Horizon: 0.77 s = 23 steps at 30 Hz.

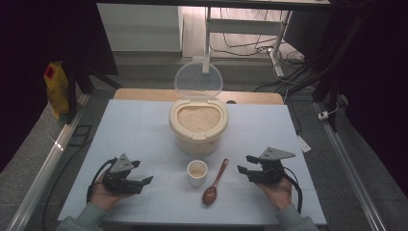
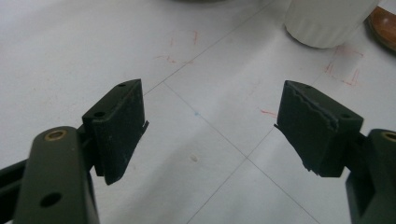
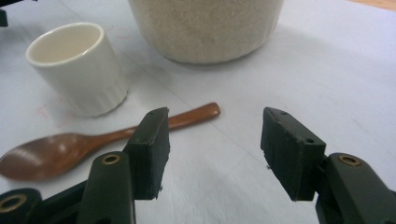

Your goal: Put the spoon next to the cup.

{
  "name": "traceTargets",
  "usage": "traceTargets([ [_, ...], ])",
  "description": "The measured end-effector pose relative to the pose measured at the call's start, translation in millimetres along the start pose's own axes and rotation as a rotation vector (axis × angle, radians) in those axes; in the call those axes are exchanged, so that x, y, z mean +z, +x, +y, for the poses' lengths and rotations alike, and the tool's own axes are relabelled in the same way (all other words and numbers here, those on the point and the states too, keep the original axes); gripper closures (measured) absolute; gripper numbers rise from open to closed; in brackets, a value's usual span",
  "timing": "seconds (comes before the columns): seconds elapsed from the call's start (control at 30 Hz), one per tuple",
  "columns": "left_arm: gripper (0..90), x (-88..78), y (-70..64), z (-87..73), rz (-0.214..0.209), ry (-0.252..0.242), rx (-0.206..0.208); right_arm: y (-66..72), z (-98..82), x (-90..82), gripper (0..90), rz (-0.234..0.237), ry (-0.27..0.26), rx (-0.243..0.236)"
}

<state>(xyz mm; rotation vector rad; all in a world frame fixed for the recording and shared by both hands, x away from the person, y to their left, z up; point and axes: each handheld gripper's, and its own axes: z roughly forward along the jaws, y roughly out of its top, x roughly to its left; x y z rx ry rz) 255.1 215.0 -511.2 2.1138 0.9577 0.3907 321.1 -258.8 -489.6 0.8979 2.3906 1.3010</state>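
both grippers are seen released in the high view: the left gripper (image 1: 144,173) at lower left and the right gripper (image 1: 244,164) at lower right, each held in a hand above the pale blue table (image 1: 139,125) with nothing between the jaws. a small white cup (image 1: 197,173) is placed at lower centre, with a pale content seen inside that cannot be identified. a brown wooden spoon (image 1: 214,183) is laid just right of the cup, apart from it, bowl toward the bottom edge. a cream tub (image 1: 198,126) is set at centre, filled nearly to the rim with pale grains, its clear round lid (image 1: 198,80) raised upright behind it. a yellow bag (image 1: 56,89) is seen at far left, off the table.

from the left gripper view, the left gripper (image 2: 210,126) is shown wide apart over bare table, and the cup's ribbed base (image 2: 327,21) is cut off at upper right.

from the right gripper view, the right gripper (image 3: 215,149) is shown apart and empty; the spoon (image 3: 93,144) is laid at left, its handle passing behind the left jaw, the cup (image 3: 77,65) is at upper left, and the grain-filled tub (image 3: 205,25) is at top centre.
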Motion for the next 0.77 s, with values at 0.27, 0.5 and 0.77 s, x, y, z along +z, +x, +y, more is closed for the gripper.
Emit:
traceTargets([
  [0.27,23.2,-0.7,0.1,-0.1,-0.001,-0.004,0.0,-5.2,-14.2,-24.5,42.2,-0.019,-0.029,-0.009],
  [0.5,23.2,-1.1,0.6,-0.2,0.002,-0.006,-0.002,-10.9,-24.2,-32.8,42.3,-0.025,-0.033,0.003],
  [0.77,23.2,-3.4,1.0,-1.1,0.002,-0.012,-0.006,-10.4,-23.9,-32.2,42.3,-0.027,-0.026,-0.013],
])
